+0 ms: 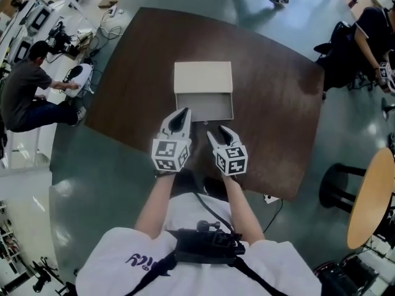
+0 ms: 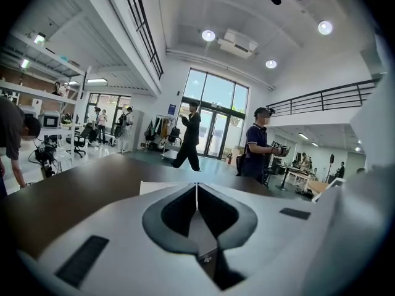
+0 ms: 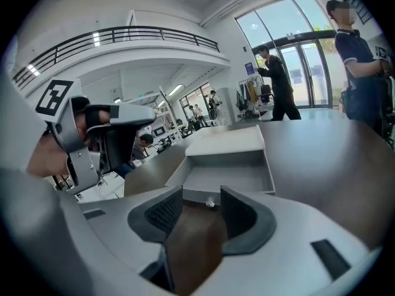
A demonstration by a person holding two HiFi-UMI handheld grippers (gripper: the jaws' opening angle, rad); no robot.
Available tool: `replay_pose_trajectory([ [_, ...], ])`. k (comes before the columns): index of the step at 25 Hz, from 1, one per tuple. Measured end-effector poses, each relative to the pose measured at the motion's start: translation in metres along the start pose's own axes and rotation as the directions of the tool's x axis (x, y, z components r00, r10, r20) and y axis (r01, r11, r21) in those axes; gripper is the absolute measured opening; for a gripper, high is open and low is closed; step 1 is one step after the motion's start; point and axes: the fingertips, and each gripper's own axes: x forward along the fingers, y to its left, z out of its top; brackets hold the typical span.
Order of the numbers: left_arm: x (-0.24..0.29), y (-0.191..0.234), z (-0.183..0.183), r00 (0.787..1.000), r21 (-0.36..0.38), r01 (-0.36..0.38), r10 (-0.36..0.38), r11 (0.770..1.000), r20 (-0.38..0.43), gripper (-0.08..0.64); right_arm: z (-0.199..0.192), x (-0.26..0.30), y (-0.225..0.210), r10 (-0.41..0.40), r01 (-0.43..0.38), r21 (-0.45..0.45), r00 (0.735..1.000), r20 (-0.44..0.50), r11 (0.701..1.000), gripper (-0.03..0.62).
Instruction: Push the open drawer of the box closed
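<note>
the box [image 1: 203,77] sits mid-tabletop [image 1: 278,103], its drawer [image 1: 203,106] pulled out toward the near edge. the right gripper [image 1: 217,132] has its jaws apart and empty, just short of the drawer front, with the knob [image 3: 210,202] in line with their gap. the left gripper [image 1: 183,111] has its jaws pressed together, holding nothing.

The pale, flat-topped box [image 1: 203,77] sits on the dark table [image 1: 271,91], its empty drawer [image 1: 204,105] pulled open toward six o'clock.
</note>
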Motion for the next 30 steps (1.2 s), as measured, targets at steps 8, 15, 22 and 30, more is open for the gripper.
replay_pose_trajectory([
  [8, 0.014, 0.007, -0.014, 1.000, 0.017, -0.011, 0.011, 1.000, -0.020, 0.009, -0.039, 0.035, -0.009, -0.037, 0.044, 0.077, 0.995, -0.089, 0.996, 0.176],
  [15, 0.022, 0.013, -0.017, 0.999, 0.008, 0.004, -0.003, 1.000, -0.047, 0.009, -0.049, 0.060, -0.010, -0.050, 0.062, 0.089, 0.989, -0.140, 0.994, 0.112],
  [22, 0.020, 0.024, -0.015, 0.998, 0.004, 0.013, -0.013, 1.000, -0.059, 0.009, -0.052, 0.080, -0.017, -0.089, 0.108, 0.100, 0.980, -0.180, 0.989, 0.112],
  [30, 0.022, 0.033, -0.009, 0.998, -0.001, 0.019, -0.019, 1.000, -0.063, 0.009, -0.052, 0.090, -0.022, -0.115, 0.135, 0.091, 0.974, -0.195, 0.987, 0.075],
])
